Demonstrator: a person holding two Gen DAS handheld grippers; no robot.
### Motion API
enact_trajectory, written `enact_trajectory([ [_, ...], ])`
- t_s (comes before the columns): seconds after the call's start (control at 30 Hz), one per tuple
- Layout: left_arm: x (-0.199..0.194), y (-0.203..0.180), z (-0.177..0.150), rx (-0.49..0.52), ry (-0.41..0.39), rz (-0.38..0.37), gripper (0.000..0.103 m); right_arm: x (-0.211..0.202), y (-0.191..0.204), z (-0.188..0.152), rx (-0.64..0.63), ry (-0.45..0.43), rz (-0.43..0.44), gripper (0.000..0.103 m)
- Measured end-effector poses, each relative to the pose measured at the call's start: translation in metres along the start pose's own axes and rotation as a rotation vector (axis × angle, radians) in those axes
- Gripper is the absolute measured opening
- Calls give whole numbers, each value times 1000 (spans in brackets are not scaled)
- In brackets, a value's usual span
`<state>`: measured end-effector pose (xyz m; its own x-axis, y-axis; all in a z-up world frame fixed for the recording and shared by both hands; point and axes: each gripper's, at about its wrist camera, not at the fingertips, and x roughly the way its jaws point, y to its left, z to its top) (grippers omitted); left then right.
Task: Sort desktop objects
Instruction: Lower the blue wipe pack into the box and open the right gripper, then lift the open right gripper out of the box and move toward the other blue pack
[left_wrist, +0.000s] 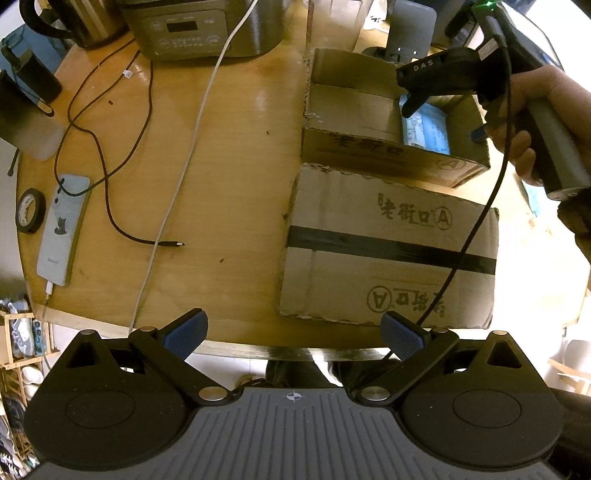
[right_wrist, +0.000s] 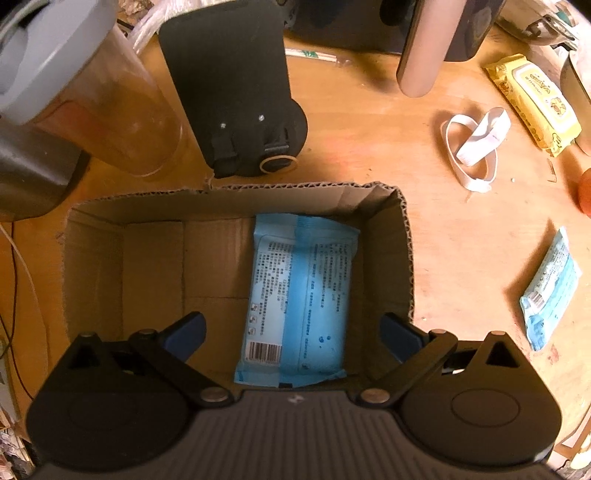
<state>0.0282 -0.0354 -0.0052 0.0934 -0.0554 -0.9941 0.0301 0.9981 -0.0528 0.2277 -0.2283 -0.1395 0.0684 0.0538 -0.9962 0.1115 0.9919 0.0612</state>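
While the right gripper (right_wrist: 291, 334) is held over the open cardboard box (right_wrist: 92, 258) with its jaws spread wide and nothing between them, a blue wipes pack (right_wrist: 299, 291) is seen lying flat on the box floor, toward the right wall. In the left wrist view the left gripper (left_wrist: 293, 334) is likewise spread and empty, poised at the table's near edge.

At about 3 o'clock from the box a second blue pack (right_wrist: 550, 291) is left on the wooden table (right_wrist: 461, 240), well apart from the box. Farther out, near 1 o'clock, a white strap (right_wrist: 476, 147) and a yellow wipes pack (right_wrist: 535, 103) are still unsorted.

A likely fault can be judged here: if the right gripper is swung toward the second pack without being raised first, the box's right wall could be caught and the box dragged. The loose cables (left_wrist: 110, 155) at 10 o'clock from the left gripper could be snagged as well.
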Motion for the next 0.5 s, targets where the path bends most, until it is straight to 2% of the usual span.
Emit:
enact_trajectory([
  [0.2,-1,-3,0,7,-3,0,103,-7,-6,2,5,-8,13,103],
  [0.4,-3,-5,0,11,-9,1,103,-48,-9,0,0,-21,18,103],
  [0.5,-3,-5,0,12,-12,1,103,-52,-10,-1,-2,-26,15,103],
])
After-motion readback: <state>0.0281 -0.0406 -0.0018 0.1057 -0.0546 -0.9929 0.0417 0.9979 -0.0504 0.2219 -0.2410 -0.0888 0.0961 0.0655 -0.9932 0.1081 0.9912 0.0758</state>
